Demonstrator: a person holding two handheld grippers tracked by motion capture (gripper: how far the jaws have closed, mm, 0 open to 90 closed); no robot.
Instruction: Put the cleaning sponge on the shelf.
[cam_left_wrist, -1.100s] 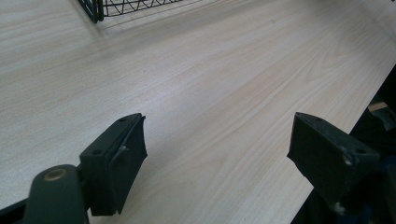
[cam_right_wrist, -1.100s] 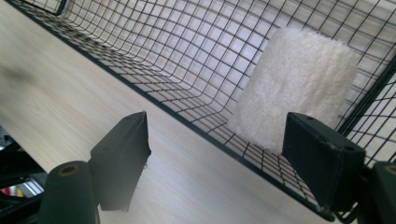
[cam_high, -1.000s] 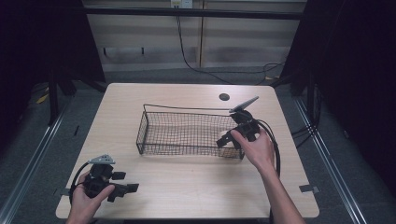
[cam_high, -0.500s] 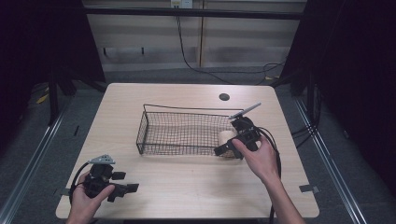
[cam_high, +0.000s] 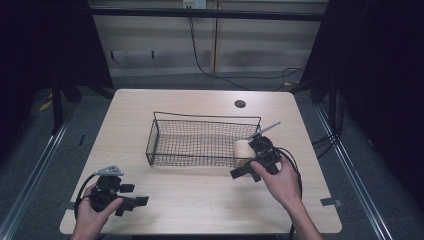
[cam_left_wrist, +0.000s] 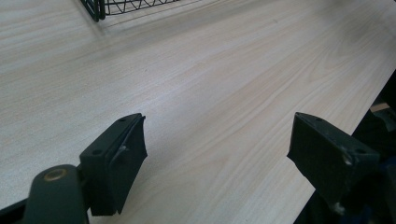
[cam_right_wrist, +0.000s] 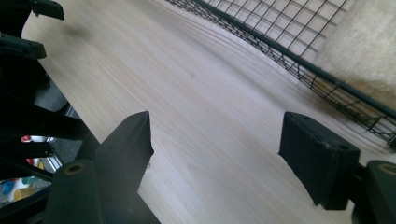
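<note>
A black wire basket (cam_high: 200, 131) stands in the middle of the wooden table (cam_high: 200, 200). A cream fuzzy object (cam_high: 243, 148) lies inside its right end; in the right gripper view the cream object (cam_right_wrist: 362, 42) sits behind the basket mesh (cam_right_wrist: 280, 51). My right gripper (cam_high: 245, 173) is just outside the basket's front right corner, open and empty, over bare wood (cam_right_wrist: 217, 135). At the table's front left corner my left gripper (cam_high: 134, 195) rests open with nothing between its jaws (cam_left_wrist: 217, 149). The basket's corner (cam_left_wrist: 116, 7) shows far ahead of it.
A small dark hole (cam_high: 240, 104) marks the table behind the basket. The table's front edge (cam_left_wrist: 345, 135) runs close beside the left gripper. Metal rails and cables lie on the floor around the table.
The right gripper has drawn back from the basket's right end to the table in front of it. The cream object has come into view lying in the basket. The left gripper stayed still.
</note>
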